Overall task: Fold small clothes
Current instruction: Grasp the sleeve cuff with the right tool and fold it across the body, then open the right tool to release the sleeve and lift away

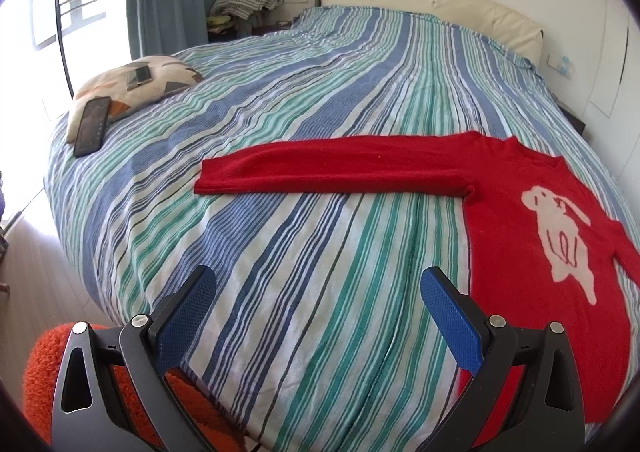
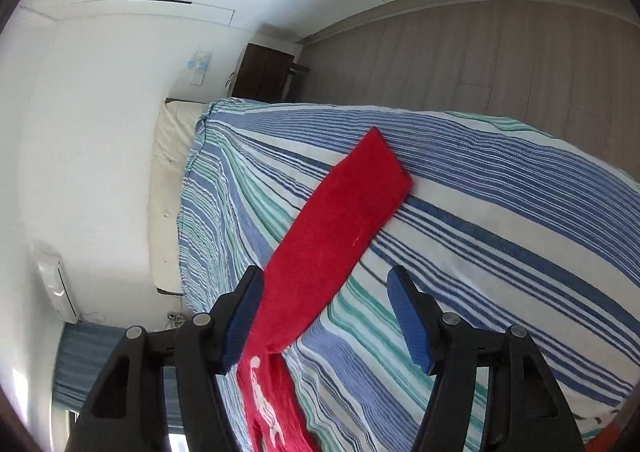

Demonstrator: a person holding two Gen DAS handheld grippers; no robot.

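— Where does the sweater lie from where I hold my left gripper?

— Flat on the bed, ahead and to the right of your parted fingers. One sleeve stretches out leftward across the bed; the body lies at the right, its hem nearest you.

— And behind it?

— The headboard at the far end. A pillow sits at the bed's far left, with a phone on its near edge and a smaller device further back on it.

— My right gripper?

— Rolled sideways over the bed; the other sleeve runs forward between its fingers.
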